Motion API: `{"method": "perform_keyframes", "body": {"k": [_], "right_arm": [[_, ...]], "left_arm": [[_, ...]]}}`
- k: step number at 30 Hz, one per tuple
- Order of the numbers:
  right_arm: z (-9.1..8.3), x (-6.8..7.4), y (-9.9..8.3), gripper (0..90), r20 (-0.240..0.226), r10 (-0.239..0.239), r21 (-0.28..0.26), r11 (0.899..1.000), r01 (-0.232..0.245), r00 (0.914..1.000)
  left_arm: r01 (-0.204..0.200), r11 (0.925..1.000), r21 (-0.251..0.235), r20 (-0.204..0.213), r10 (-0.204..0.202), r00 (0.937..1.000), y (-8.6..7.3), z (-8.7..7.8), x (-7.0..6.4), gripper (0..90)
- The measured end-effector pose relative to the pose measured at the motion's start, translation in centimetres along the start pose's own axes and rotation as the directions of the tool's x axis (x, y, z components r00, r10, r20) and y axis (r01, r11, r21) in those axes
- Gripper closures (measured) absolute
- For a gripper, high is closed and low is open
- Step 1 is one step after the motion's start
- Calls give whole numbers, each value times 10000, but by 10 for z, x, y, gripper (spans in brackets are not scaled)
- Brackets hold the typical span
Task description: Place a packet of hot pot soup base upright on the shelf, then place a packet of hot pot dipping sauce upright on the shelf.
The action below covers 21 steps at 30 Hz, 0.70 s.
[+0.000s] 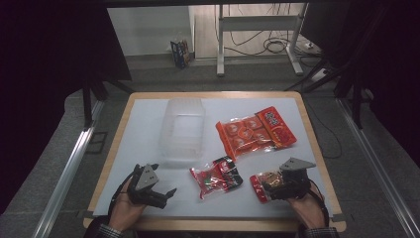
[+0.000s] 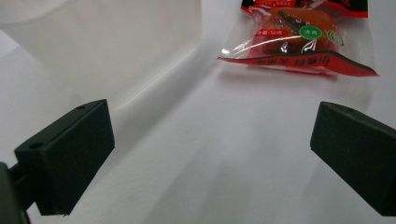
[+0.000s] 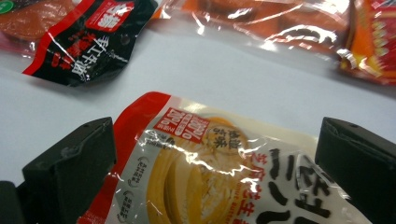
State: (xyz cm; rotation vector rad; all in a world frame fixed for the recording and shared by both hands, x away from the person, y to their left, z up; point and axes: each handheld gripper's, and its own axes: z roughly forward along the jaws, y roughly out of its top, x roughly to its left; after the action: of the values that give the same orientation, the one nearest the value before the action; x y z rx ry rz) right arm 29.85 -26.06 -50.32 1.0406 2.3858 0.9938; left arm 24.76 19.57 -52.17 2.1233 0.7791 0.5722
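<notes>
- White sheeting covers the tabletop (image 1: 148,124), which has a wooden rim and a dark room around it; a clear plastic bin (image 1: 182,130) stands left of middle, and a large orange multipack (image 1: 255,132) lies to its right.
- Nearest the person's right hand, a small snack packet (image 1: 261,185) with a red edge and a yellow picture lies flat on the near right of the tabletop.
- Right claw (image 1: 273,187): jaws spread wide, gripping nothing. In the right gripper view the snack packet (image 3: 205,172) sits directly between the two black jaws and just ahead of them, red end pointing away to the left, so its long axis appears to run roughly across the gap, tilted.
- Left claw (image 1: 166,191): also spread open and empty, resting at the near left over bare sheet. Its own view looks past the jaws to the bin wall (image 2: 116,51) and to a red-and-black packet (image 2: 299,44) well ahead on the right.
- That red-and-black packet (image 1: 216,177) lies between the two claws, apart from both.
- Judgement: the right hand is plainly the nearer one to the snack packet; the coming move turns on lowering and closing across the packet's narrow width.
</notes>
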Motion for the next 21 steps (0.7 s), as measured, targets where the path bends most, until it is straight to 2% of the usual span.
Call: {"method": "perform_keyframes", "body": {"k": [1,3,5,6,7,10,21], "right_arm": [[1,0,0,0,-74,17,56,10000,-16,10000],[2,1,-1,0,-81,-28,79,10000,28,10000],[2,5,1,0,-117,-266,8,9996,266,9996],[2,5,1,0,-117,-266,8,9996,266,9996],[3,6,2,0,-112,-415,37,9991,415,9991],[6,6,1,0,-219,-423,137,9990,427,9989],[4,6,3,0,-134,-439,-84,9990,438,9989]], "left_arm": [[-197,9998,34,38,197,9998,0,1,-2,0],[-343,9994,20,37,342,9994,0,1,-3,0],[-702,9975,121,-47,703,9975,1,2,-7,0],[-702,9975,121,-47,703,9975,1,2,-7,0],[-936,9953,243,-112,939,9955,1,4,-9,0],[-1105,9935,273,-145,1109,9937,1,4,-11,0],[-1011,9948,135,-179,1013,9947,1,3,-11,0]]}}
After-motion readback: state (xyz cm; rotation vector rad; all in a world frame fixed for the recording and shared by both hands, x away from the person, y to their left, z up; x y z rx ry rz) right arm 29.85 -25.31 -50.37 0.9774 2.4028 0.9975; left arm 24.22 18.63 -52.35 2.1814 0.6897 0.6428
